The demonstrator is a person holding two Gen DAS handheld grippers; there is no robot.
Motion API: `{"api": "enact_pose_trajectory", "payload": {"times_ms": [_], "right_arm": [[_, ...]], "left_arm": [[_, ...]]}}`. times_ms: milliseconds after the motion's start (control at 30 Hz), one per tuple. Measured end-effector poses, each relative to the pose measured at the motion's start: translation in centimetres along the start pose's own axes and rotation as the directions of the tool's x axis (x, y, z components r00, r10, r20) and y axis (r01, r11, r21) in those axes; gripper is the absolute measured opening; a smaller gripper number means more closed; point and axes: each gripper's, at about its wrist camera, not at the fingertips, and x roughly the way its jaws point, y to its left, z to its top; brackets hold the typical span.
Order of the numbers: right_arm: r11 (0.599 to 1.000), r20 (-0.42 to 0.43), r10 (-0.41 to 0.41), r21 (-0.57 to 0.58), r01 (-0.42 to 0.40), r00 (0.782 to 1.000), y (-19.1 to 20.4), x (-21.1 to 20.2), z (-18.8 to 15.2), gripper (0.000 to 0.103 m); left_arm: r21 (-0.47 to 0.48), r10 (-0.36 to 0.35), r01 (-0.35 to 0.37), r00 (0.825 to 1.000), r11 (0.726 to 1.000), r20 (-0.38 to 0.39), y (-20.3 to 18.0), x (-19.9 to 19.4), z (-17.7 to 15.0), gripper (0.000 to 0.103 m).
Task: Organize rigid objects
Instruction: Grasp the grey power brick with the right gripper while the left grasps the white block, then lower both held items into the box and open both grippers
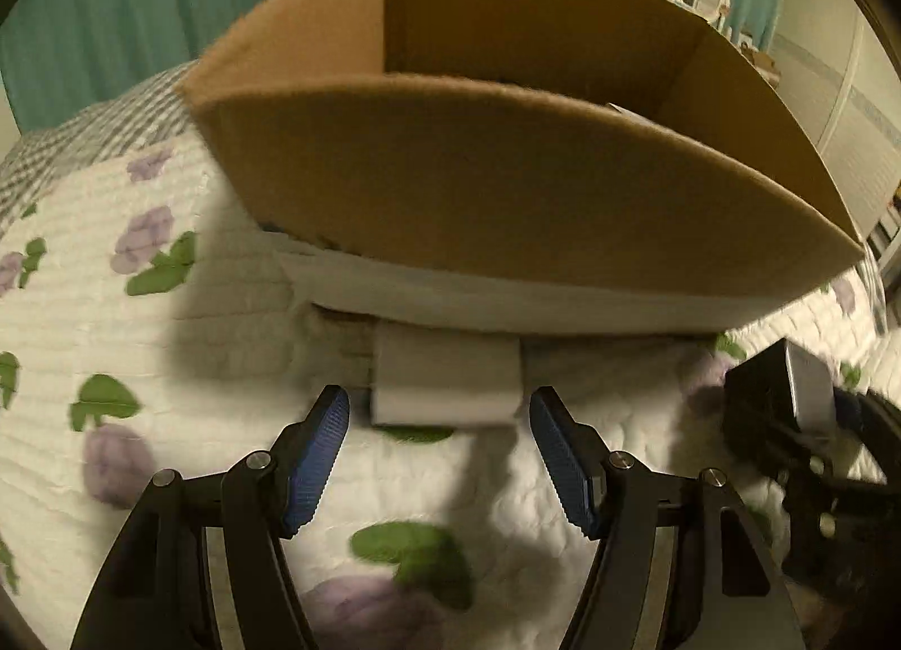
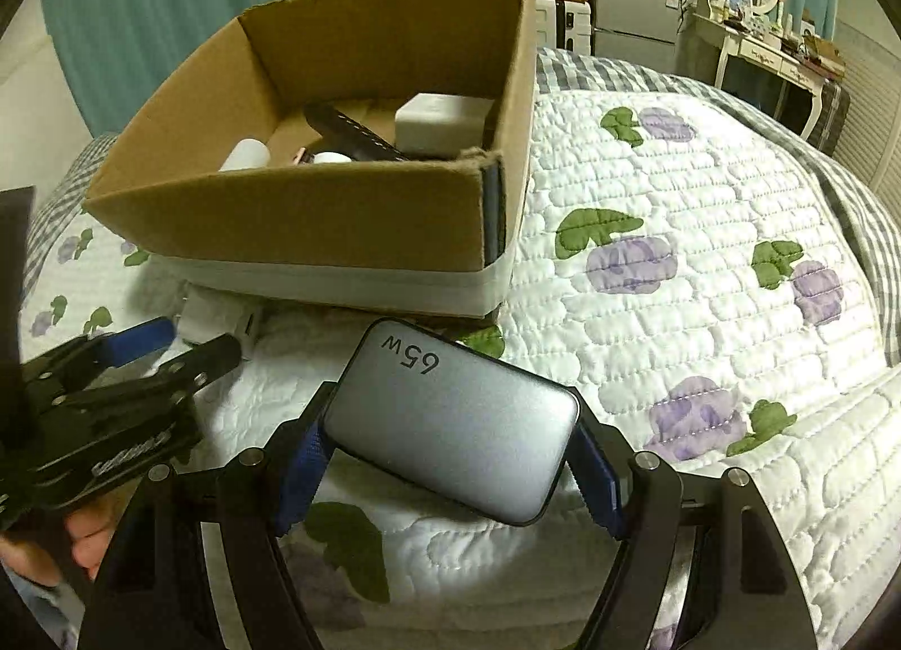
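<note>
Teal curtains (image 2: 169, 2) hang behind a bed covered by a white quilted bedspread printed with purple flowers and green leaves (image 2: 704, 199). On the quilt stands an open brown cardboard box with a white taped band round its base (image 2: 315, 210). Inside it, seen from the right wrist view, lie a white rectangular block (image 2: 439, 123), a dark strap-like object (image 2: 355, 137) and a small white bottle (image 2: 245, 154) (the smaller pieces beside them are too hidden to name).

The right gripper (image 2: 450, 458) is clenched on a grey rounded-rectangle charger marked "65w" (image 2: 456, 424), its blue-padded fingers (image 2: 301, 470) pressing the charger's two short ends; the charger is held tilted above the quilt, just in front of the box's near wall.

The left gripper (image 1: 439, 413) is spread wide with nothing between its fingers. It sits low over the quilt, pointing at a small white plastic adapter block (image 1: 445, 385) that lies on the bedspread against the foot of the box, just ahead of the fingertips and not touched by them.
</note>
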Motion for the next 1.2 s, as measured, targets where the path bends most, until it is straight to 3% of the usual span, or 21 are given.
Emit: {"api": "enact_pose_trajectory", "payload": {"times_ms": [100,200,233,600,900,1200], "right_arm": [[1.000,-0.002,0.007,0.005,-0.007,1.000,-0.2,0.3,0.0,0.075],[1.000,-0.004,0.011,0.011,-0.011,1.000,-0.3,0.7,0.1,0.075],[1.000,-0.005,0.011,0.011,-0.011,1.000,-0.3,0.7,0.1,0.075],[1.000,0.011,0.015,-0.012,-0.015,1.000,0.1,-1.0,-0.2,0.073],[0.997,0.097,0.028,-0.079,-0.020,0.995,1.4,-6.8,0.2,0.072],[0.989,0.225,0.036,-0.146,-0.003,0.974,2.8,-14.1,4.3,0.072]], "left_arm": [[0.022,0.047,-0.047,0.999,0.999,-0.009,-0.7,1.0,-0.1,0.070],[0.030,0.044,-0.044,0.999,0.999,-0.004,-0.6,1.0,-0.3,0.066],[0.029,0.046,-0.045,0.999,0.999,-0.003,-0.5,0.9,-0.3,0.054],[0.083,-0.008,0.009,1.000,0.997,-0.009,-0.9,-3.8,-3.2,0.053],[0.071,-0.046,0.040,0.996,0.997,0.081,-0.1,-11.0,-3.6,0.053],[0.082,-0.050,0.032,0.975,0.996,0.219,-0.1,-16.7,0.4,0.053]]}}
